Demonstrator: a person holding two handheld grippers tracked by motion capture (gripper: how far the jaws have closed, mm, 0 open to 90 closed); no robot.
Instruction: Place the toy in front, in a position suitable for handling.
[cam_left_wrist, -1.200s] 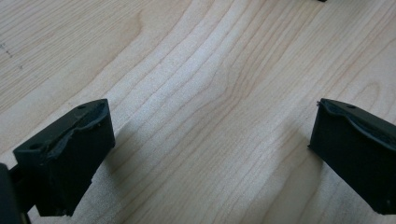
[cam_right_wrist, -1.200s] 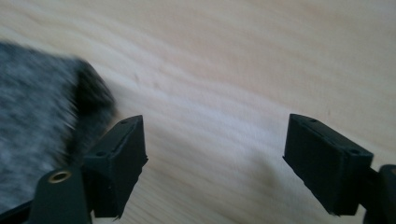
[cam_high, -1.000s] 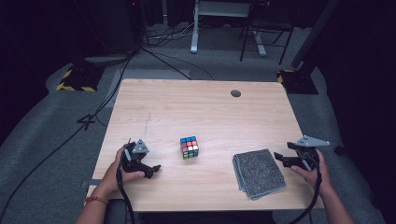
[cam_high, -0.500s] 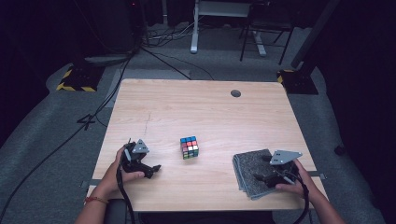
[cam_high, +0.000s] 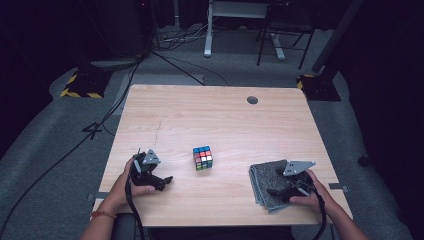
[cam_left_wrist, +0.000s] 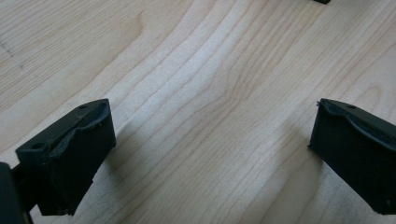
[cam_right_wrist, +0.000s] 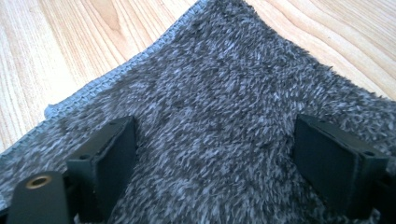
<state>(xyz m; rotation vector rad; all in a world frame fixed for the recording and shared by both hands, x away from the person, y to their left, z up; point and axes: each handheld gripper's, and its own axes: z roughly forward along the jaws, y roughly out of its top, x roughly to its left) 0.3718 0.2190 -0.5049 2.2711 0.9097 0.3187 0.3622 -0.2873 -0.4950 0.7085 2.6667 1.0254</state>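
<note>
A colourful puzzle cube (cam_high: 202, 157) stands in the middle of the wooden table (cam_high: 210, 115). At the front right lies a folded grey fuzzy cloth (cam_high: 265, 182), seen up close in the right gripper view (cam_right_wrist: 224, 107). My right gripper (cam_high: 274, 192) (cam_right_wrist: 215, 163) hovers low over that cloth, open; its jaws have just been opening and they straddle the cloth's pile without pressing on it. Resting near the front left edge, my left gripper (cam_high: 165, 181) (cam_left_wrist: 210, 149) is open, with bare wood between its jaws.
A dark round grommet (cam_high: 252, 100) sits in the tabletop near the far right. Beyond the table are grey floor, cables (cam_high: 100, 125) and the legs of a desk (cam_high: 207, 30). The table's front edge runs close to both hands.
My right gripper came in leftward from the table's right edge and lower, onto the grey cloth. The left gripper and the cube have stayed put.
</note>
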